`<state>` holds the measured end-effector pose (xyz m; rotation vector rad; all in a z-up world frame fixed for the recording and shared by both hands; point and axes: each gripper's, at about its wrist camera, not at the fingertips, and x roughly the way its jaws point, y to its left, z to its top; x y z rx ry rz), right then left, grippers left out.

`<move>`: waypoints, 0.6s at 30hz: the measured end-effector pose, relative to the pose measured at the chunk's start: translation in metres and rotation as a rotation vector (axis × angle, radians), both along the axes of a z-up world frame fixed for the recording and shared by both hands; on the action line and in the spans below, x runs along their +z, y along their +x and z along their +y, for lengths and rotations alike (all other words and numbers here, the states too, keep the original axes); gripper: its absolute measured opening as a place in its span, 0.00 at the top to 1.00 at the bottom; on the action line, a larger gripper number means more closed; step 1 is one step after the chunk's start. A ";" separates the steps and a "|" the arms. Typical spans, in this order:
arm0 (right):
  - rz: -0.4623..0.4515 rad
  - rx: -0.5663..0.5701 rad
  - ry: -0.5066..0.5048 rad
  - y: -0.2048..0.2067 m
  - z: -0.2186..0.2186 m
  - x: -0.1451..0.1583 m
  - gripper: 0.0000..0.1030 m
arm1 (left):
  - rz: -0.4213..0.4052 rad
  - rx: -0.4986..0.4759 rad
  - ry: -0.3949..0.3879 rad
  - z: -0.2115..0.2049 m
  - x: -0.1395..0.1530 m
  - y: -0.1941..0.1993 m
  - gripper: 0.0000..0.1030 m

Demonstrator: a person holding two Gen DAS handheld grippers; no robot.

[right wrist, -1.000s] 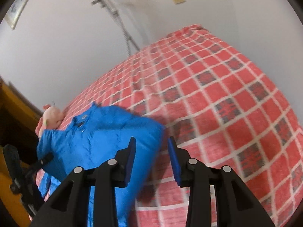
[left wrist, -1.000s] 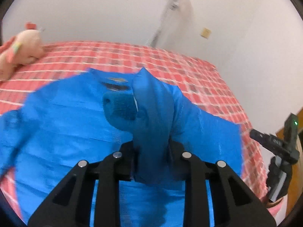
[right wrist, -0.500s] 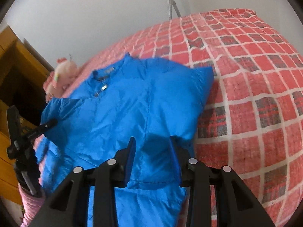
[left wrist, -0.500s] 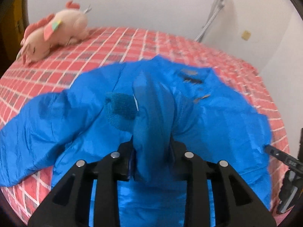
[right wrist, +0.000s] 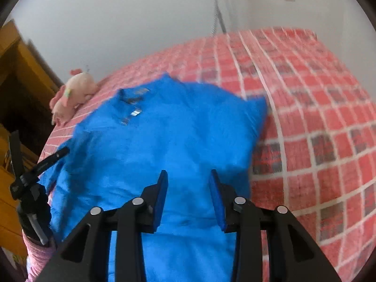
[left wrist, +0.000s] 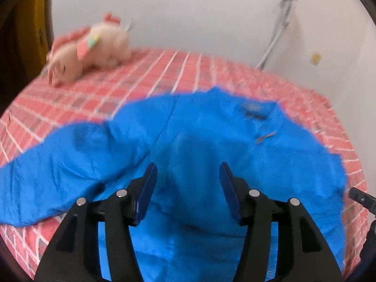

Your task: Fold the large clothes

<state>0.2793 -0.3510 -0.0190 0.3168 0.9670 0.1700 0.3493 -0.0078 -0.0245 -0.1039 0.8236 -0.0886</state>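
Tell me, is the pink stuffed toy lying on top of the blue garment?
No, the pink stuffed toy rests on the checked bedspread beyond the blue garment, apart from it.

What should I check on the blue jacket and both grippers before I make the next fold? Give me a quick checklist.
1. Left gripper released: ok. Its jaws have just been opening and stand apart over the blue jacket, with no cloth pinched.
2. Right gripper free: ok, open with nothing between its pads.
3. Jacket lying flat on the red checked bed: ok for the body, though a few wrinkles show.
4. Sleeve on the left wrist side folded in: not ok, it trails outward.
5. Collar at the far end, facing up: ok.
6. Plush toy clear of the jacket: ok, it sits apart near the wall.
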 end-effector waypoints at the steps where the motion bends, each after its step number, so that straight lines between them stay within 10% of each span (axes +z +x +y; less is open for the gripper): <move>1: 0.014 0.012 -0.002 0.000 0.010 0.003 0.63 | -0.017 -0.015 -0.003 -0.006 0.006 -0.006 0.47; 18: 0.081 0.059 -0.208 0.012 0.075 -0.062 0.63 | 0.204 -0.161 0.098 -0.058 -0.070 0.010 0.47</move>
